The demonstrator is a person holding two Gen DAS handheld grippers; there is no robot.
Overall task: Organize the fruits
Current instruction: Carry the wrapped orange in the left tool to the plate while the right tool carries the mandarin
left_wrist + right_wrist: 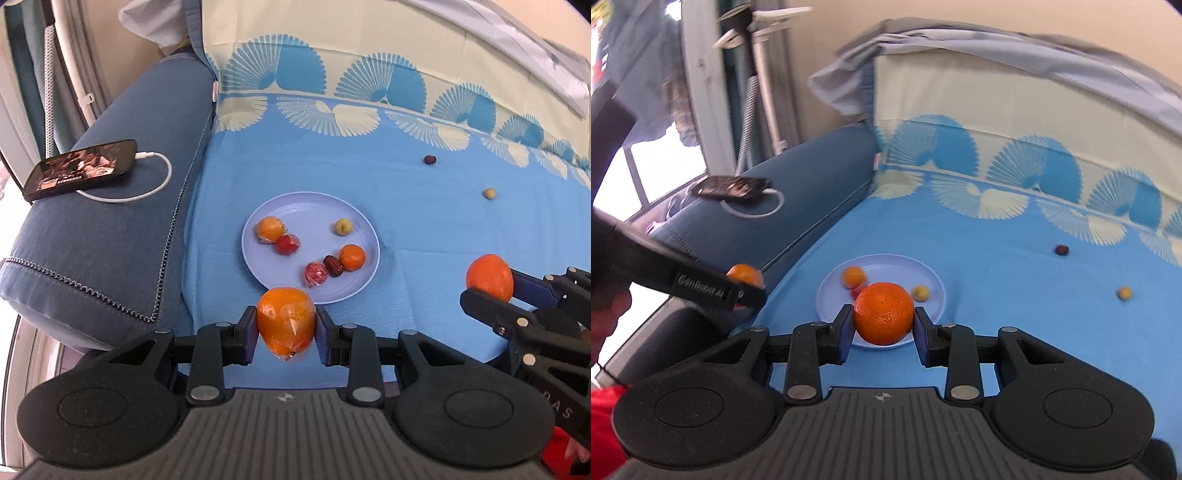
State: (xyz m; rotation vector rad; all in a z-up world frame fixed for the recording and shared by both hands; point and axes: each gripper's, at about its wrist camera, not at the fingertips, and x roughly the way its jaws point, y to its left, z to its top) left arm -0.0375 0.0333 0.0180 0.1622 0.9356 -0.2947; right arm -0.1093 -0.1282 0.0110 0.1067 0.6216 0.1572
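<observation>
My left gripper [286,330] is shut on a wrapped orange fruit [286,321], held just in front of a pale blue plate [291,206]. The plate holds several small fruits: two small oranges, two red wrapped ones, a dark date and a yellow one. My right gripper [883,319] is shut on a round orange [883,313], also near the plate [923,273]; it shows at the right of the left wrist view [489,277]. A dark fruit [429,159] and a small yellow fruit [489,193] lie loose on the blue cloth [424,229].
A phone [79,168] with a white charging cable [162,181] lies on the dark blue sofa arm [110,240] left of the plate. The patterned backrest cloth [332,48] rises behind. A window and pole stand at the far left.
</observation>
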